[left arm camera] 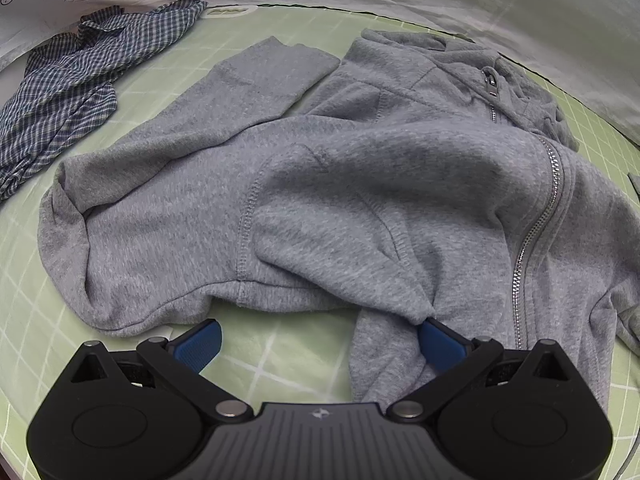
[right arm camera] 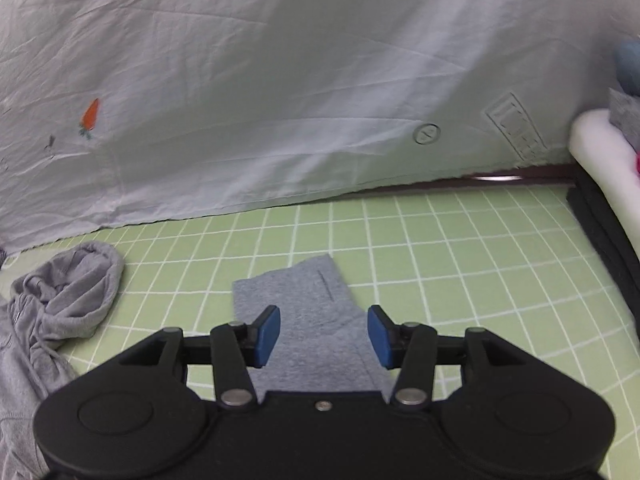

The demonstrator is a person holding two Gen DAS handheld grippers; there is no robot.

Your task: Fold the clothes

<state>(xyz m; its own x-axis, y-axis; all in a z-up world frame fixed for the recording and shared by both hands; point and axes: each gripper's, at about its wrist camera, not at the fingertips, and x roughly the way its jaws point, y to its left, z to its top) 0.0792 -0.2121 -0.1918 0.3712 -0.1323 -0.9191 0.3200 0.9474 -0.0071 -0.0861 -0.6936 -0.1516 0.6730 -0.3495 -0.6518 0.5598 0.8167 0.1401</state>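
A grey zip hoodie [left arm camera: 320, 184] lies crumpled, front up, on the green grid mat [left arm camera: 272, 352]; one sleeve [left arm camera: 260, 76] stretches toward the back. My left gripper [left arm camera: 320, 340] stands wide open at the hoodie's near hem. Its right fingertip [left arm camera: 440, 342] touches a bunched fold of the hem, while the left one sits over bare mat. In the right wrist view, my right gripper [right arm camera: 323, 336] is open over the flat end of a grey sleeve [right arm camera: 304, 300], which runs between and beyond the fingers. The hood [right arm camera: 68, 288] lies crumpled at the left.
A blue checked shirt [left arm camera: 60, 92] lies heaped at the mat's far left. A wrinkled white sheet [right arm camera: 300, 100] hangs behind the mat. Folded black cloth [right arm camera: 600, 232] and a white pad [right arm camera: 596, 148] are stacked at the right edge. Bare mat [right arm camera: 480, 248] shows right of the sleeve.
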